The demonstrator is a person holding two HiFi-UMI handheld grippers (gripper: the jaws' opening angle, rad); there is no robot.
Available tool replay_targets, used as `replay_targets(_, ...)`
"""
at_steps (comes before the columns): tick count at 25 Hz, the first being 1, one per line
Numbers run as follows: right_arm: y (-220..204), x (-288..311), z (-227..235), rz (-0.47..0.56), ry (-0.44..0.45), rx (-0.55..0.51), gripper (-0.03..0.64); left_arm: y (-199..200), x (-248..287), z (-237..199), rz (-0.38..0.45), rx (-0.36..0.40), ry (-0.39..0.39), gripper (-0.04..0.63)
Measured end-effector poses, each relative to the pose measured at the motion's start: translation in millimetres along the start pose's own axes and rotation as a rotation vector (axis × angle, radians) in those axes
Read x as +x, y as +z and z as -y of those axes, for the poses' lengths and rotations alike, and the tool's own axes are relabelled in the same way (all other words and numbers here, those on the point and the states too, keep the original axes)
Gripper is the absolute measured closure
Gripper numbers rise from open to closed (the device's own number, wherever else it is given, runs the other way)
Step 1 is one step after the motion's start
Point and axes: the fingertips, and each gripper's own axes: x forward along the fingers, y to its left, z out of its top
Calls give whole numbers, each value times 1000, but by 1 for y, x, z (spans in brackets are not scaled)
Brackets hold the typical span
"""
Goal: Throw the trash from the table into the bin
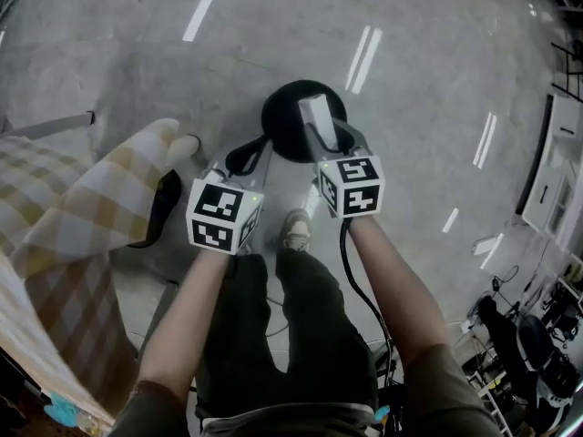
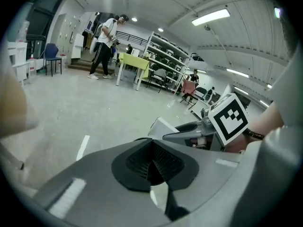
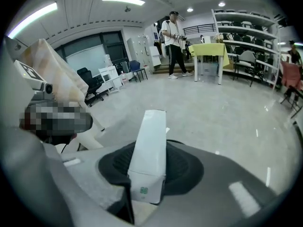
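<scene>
Right tool [image 3: 147, 173]: jaws clamped on a white carton [image 3: 150, 141], gripped at its lower end. The rest sticks out past the tips, tilted slightly. Small green mark on the carton's near face, too small to read.

Left tool [image 2: 151, 167]: jaws together, black ribbed pads meeting, nothing between them.

Head view: both tools held out in front of the person, side by side and close, marker cubes [image 1: 351, 185] facing up, forearms bare. The carton end of the right tool lies over the round black bin [image 1: 284, 130] in the picture. The bin stands on the floor [image 1: 428, 80] just ahead of the person's shoe [image 1: 296, 229]. How high the carton hangs above the bin cannot be told. The left tool tip sits just beside the bin's left edge. A black cable [image 1: 357, 285] runs back from the right tool along the forearm.

The desk [image 1: 55, 244] is at the left of the head view under a yellow-and-white checked cloth [image 1: 100, 198], with one corner of the cloth hanging near the left tool. A dark object lies under that corner, not clear what it is.

The floor is grey and glossy with ceiling light strips reflected in it.

Background of the right gripper view: another person [image 3: 173, 41] stands far off, next to a yellow table [image 3: 208, 48]. Metal shelves [image 3: 251, 27] are along the right, office chairs at the left wall.
</scene>
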Motion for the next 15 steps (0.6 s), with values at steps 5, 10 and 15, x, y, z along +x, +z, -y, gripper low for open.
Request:
replay_targets(5, -39, 27, 7, -52, -5, -6, 480, -38, 21, -10, -49, -18, -7, 588)
replay_targets(10, -58, 41, 14, -91, -27, 6, 476, -54, 24, -17, -67, -34, -3, 588)
replay_targets(15, -77, 54, 17, -161, -56, -23, 443, -65, 28, -21, -77, -39, -1, 588)
